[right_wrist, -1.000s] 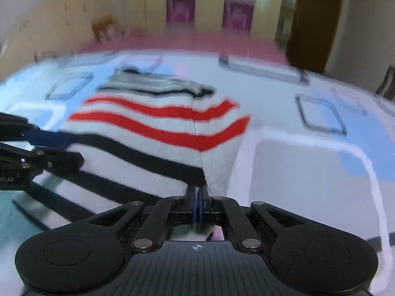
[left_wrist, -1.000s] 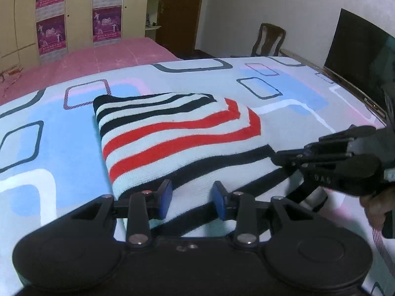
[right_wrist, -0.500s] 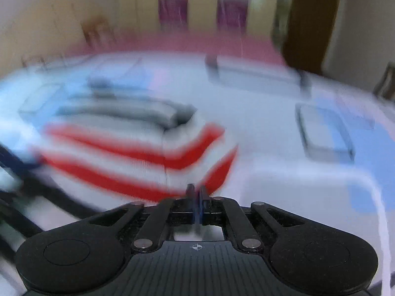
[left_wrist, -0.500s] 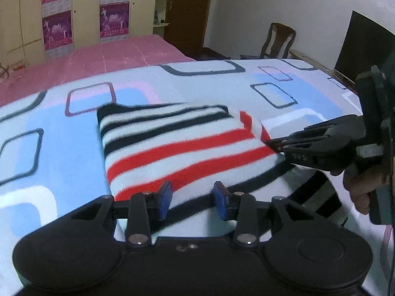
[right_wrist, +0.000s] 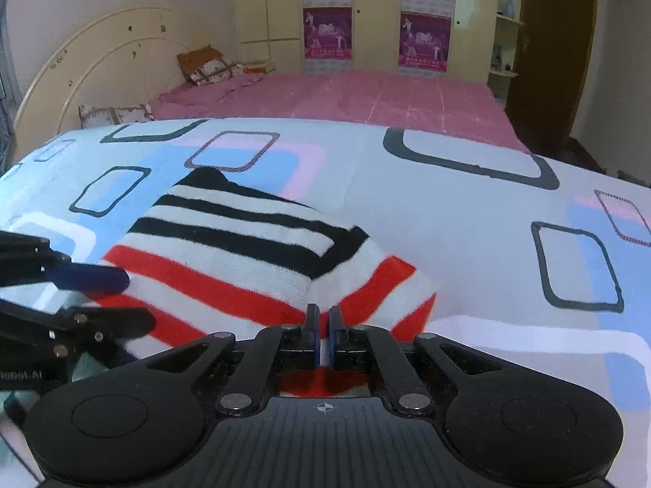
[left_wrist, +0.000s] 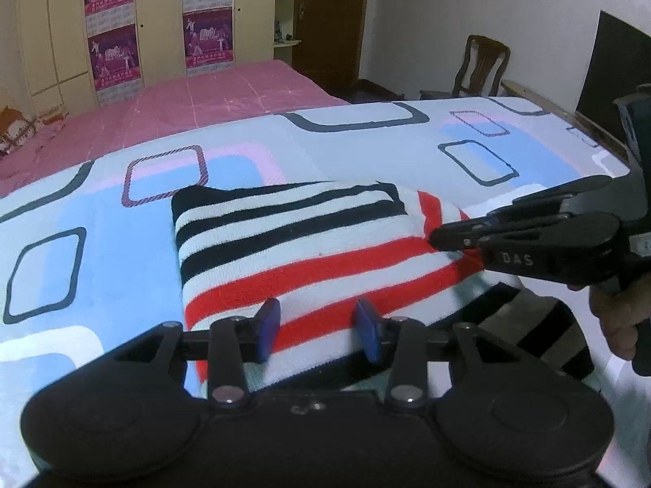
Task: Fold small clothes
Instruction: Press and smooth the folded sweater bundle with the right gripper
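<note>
- Right tool (right_wrist: 321, 331) is clenched on the folded edge of the red, black and white striped knit garment (left_wrist: 309, 244).
- Left tool (left_wrist: 315, 325) is released (bare patterned bed sheet (right_wrist: 468, 244) lies beyond both).

One striped sweater (left_wrist: 309, 244) near centre. Two grippers: left gripper (left_wrist: 317, 325) near, right gripper (left_wrist: 447, 240) at right. One patterned sheet (left_wrist: 101, 211) underneath. One pink bed (left_wrist: 195, 101) far. Four purple posters (left_wrist: 207, 36) far left. One wooden chair (left_wrist: 484, 65) far right. Two pillows (right_wrist: 203, 65) far left in the right wrist view.
</note>
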`<state>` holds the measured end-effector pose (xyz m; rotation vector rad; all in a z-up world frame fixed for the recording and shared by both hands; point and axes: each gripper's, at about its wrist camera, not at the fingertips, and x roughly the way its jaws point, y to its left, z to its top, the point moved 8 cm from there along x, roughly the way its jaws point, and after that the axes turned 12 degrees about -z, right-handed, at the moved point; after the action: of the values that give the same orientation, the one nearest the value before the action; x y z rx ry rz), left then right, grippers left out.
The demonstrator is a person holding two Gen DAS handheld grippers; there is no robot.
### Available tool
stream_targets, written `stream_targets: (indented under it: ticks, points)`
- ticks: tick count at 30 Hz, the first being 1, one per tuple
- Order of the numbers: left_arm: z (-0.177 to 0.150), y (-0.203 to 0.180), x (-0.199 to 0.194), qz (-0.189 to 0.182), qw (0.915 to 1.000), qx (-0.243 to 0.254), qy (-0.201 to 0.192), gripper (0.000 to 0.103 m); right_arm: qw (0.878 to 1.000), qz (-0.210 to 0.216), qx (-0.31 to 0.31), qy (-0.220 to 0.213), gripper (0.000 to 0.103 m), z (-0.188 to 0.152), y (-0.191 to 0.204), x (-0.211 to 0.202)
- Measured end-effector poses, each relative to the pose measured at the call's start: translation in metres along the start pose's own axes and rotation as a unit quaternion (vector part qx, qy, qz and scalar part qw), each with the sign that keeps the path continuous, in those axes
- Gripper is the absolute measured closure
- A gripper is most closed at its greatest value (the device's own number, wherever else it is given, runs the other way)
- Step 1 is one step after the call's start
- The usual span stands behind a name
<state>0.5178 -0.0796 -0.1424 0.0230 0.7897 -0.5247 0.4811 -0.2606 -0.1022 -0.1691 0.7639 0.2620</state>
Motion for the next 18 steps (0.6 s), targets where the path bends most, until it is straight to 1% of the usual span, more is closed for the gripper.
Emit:
stream_targets:
  ticks: [2,5,6,7,8,9,10,11,12,14,16,17,18]
  points:
    - [0.002,-0.001,-0.001,0.006,1.0,0.003,0.002,0.063,1.0,-0.001,0.002,0.0,0.102,0.0,-0.003,-0.001]
    - [0.005,-0.008,-0.008,0.01,0.9998,0.016,-0.004,0.063,0.999,0.018,0.017,-0.035,0.102,0.007,-0.002,-0.03]
    - [0.005,-0.01,-0.008,0.012,0.9997,0.02,-0.001,0.063,0.999,0.022,0.016,-0.04,0.102,0.007,-0.001,-0.035]
    - [0.003,-0.011,-0.006,0.012,0.9997,0.023,0.007,0.063,0.999,0.027,0.01,-0.033,0.102,0.004,0.003,-0.035]
    - [0.001,-0.013,-0.003,0.013,0.9995,0.024,0.015,0.063,0.999,0.031,-0.003,-0.008,0.102,-0.004,0.009,-0.028]
    - [-0.001,-0.014,0.0,0.017,0.9993,0.024,0.021,0.063,0.999,0.026,-0.021,0.014,0.102,-0.013,0.013,-0.02]
    - [-0.002,-0.014,0.0,0.022,0.9992,0.025,0.021,0.063,0.999,0.017,-0.037,0.003,0.102,-0.016,0.017,-0.02]
    - [-0.002,-0.015,-0.001,0.024,0.9992,0.022,0.021,0.063,0.999,0.012,-0.043,0.003,0.102,-0.016,0.019,-0.022]
    - [-0.001,-0.015,-0.003,0.025,0.9993,0.021,0.02,0.063,0.999,0.013,-0.037,0.006,0.102,-0.014,0.018,-0.024]
    - [0.0,-0.016,-0.009,0.031,0.999,0.024,0.02,0.063,1.0,0.027,-0.003,-0.001,0.102,-0.009,0.011,-0.032]
    - [0.0,-0.016,-0.018,0.036,0.9989,0.025,0.012,0.052,0.999,0.033,0.028,-0.011,0.102,-0.007,0.0,-0.043]
    - [0.001,-0.014,-0.025,0.041,0.9989,0.022,0.001,0.03,0.999,0.031,0.041,-0.013,0.099,-0.007,-0.007,-0.048]
    - [0.0,-0.012,-0.032,0.045,0.9988,0.016,-0.011,0.01,0.998,0.034,0.056,-0.011,0.088,-0.008,-0.015,-0.052]
